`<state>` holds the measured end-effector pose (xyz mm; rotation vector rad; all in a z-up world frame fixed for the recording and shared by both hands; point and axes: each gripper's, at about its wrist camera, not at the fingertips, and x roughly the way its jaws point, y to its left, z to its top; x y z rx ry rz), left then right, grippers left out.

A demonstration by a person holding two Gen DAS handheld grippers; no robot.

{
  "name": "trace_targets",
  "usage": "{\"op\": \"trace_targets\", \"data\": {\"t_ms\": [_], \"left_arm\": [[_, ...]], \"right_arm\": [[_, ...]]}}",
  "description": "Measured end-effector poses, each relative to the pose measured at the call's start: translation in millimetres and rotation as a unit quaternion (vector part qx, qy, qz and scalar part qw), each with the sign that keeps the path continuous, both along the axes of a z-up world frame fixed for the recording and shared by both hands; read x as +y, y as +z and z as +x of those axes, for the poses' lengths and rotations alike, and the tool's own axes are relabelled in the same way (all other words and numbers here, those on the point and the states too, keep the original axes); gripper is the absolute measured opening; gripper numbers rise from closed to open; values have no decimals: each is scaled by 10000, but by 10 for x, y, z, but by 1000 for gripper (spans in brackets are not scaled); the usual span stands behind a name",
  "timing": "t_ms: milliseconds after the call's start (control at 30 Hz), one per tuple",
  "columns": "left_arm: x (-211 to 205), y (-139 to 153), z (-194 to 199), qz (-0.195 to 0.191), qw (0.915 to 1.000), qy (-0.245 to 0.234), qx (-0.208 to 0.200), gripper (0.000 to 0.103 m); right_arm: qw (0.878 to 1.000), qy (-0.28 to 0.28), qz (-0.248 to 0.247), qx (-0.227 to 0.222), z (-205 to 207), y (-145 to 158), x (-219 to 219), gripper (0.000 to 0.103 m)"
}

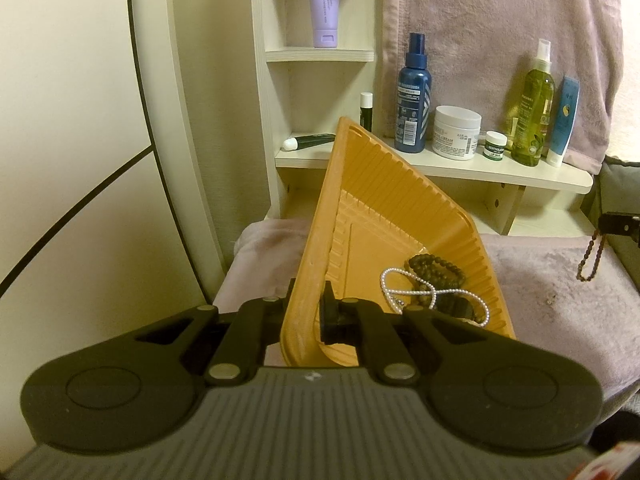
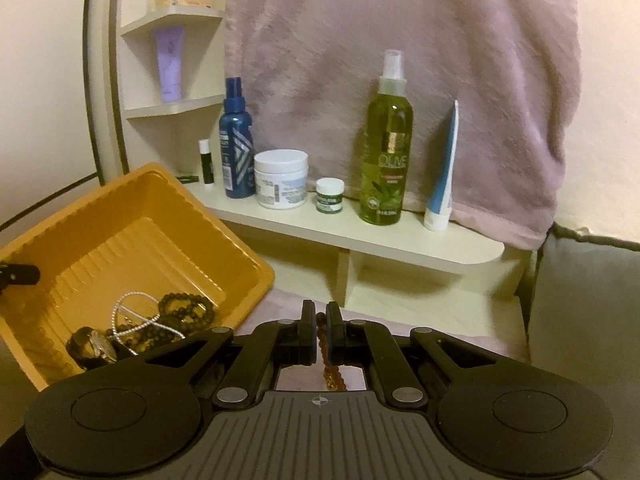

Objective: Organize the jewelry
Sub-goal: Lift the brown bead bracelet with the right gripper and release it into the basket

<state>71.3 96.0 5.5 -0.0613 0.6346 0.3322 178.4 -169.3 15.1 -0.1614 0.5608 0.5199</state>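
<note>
An orange plastic tray (image 1: pixel 400 208) is lifted and tilted; my left gripper (image 1: pixel 310 300) is shut on its near rim. In it lie a pearl strand (image 1: pixel 400 284), dark bead bracelets (image 1: pixel 436 268) and a watch (image 2: pixel 94 344). In the right wrist view the tray (image 2: pixel 120 208) sits at lower left, with a left fingertip (image 2: pixel 18 274) at its edge. My right gripper (image 2: pixel 319 312) is shut on a string of brown beads (image 2: pixel 330 372) that hangs below the pads. The left wrist view shows that string (image 1: pixel 590 258) dangling at the right edge, clear of the tray.
A cream shelf (image 2: pixel 400 240) behind carries a blue spray bottle (image 2: pixel 236 140), a white cream jar (image 2: pixel 282 178), a small green jar (image 2: pixel 329 196), a green oil bottle (image 2: pixel 386 152) and a tube (image 2: pixel 442 184). A pink towel (image 2: pixel 380 60) hangs behind; pink cloth (image 1: pixel 540 280) covers the surface.
</note>
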Motion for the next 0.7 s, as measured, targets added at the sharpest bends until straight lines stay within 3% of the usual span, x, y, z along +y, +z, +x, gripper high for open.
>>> {"op": "trace_targets", "data": {"t_ms": [333,700], "left_arm": [[1,-1,-4,-4,10000,0,-4,7],[5,-1,-1,-5,10000,-1,-4,7]], "right_arm": [[9994,314,173,20,-33,109,190,4],[9926,1088,487,232,-126,169,627,4]]}}
